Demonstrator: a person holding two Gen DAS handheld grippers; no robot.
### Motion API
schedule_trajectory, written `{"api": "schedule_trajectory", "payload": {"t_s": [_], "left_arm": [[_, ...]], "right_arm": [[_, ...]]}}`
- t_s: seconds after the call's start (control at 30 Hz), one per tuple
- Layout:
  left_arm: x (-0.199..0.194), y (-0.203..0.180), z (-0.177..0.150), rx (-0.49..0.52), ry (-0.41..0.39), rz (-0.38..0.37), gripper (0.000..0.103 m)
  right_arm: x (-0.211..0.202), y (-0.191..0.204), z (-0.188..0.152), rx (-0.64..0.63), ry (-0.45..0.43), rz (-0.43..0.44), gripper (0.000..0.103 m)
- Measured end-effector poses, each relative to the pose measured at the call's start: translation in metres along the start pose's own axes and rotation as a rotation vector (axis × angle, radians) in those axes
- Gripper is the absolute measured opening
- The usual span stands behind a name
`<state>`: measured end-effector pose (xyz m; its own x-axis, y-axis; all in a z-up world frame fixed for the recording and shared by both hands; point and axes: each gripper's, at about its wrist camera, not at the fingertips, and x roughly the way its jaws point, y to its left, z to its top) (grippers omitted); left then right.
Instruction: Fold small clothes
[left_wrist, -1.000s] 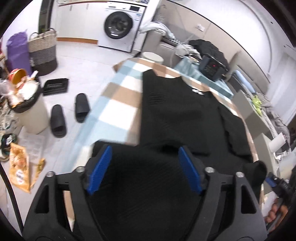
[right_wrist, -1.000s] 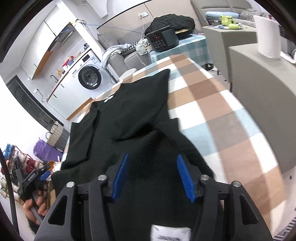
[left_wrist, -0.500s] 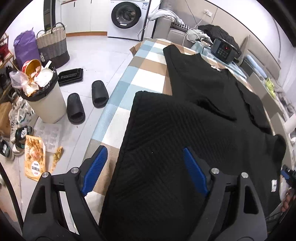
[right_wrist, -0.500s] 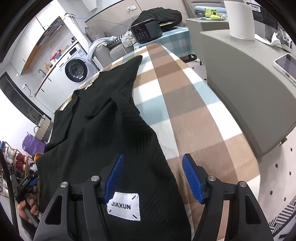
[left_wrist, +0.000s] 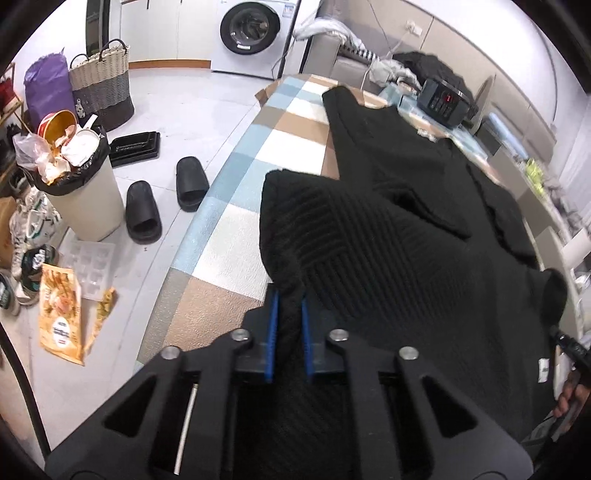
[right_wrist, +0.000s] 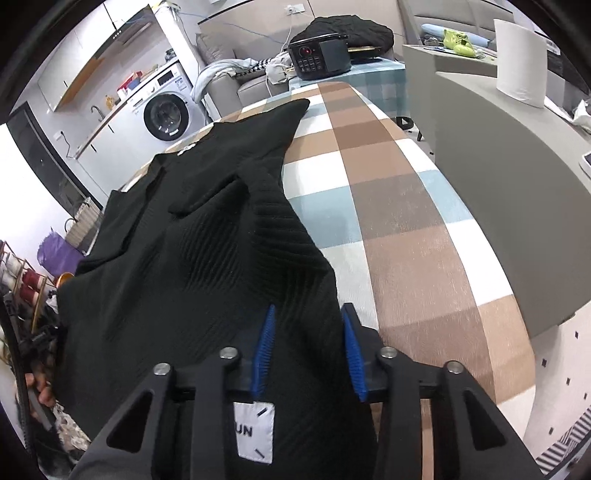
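Only the left wrist view shows the floor: a bin (left_wrist: 86, 192) and slippers (left_wrist: 143, 212). Only the right wrist view shows a white label (right_wrist: 255, 430) on the black garment (right_wrist: 192, 251), which lies spread on the checked table (right_wrist: 406, 221). The left hand-held gripper (left_wrist: 289, 328), angled downward, is pinched tight on a bunched fold of the garment's edge. The right hand-held gripper (right_wrist: 306, 354), also angled down, is closing, with the garment's hem between its blue pads (right_wrist: 263, 347).
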<state>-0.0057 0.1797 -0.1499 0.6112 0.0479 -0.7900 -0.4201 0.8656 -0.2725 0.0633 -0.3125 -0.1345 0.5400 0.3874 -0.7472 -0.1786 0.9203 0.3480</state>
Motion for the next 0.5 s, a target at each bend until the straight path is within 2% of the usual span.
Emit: {"api": "schedule_trajectory", "payload": {"t_s": [0.03, 0.07, 0.1, 0.3, 0.5], "left_arm": [[-0.002, 0.001, 0.000, -0.007, -0.009, -0.009, 0.006], [-0.005, 0.001, -0.001, -0.011, -0.015, -0.014, 0.006], [-0.007, 0.001, -0.001, -0.009, -0.021, -0.019, 0.005], [-0.037, -0.002, -0.005, 0.022, -0.071, -0.058, 0.004], [-0.082, -0.008, -0.007, 0.044, -0.144, -0.108, 0.004]], "right_arm": [[0.000, 0.000, 0.001, -0.007, 0.001, -0.002, 0.025], [-0.001, 0.001, 0.002, -0.020, 0.000, -0.007, 0.012], [-0.003, 0.002, 0.002, -0.024, -0.009, 0.001, 0.006], [-0.036, -0.005, -0.001, 0.010, -0.069, 0.095, 0.004], [-0.078, -0.009, -0.003, 0.060, -0.194, 0.191, 0.004]]}}
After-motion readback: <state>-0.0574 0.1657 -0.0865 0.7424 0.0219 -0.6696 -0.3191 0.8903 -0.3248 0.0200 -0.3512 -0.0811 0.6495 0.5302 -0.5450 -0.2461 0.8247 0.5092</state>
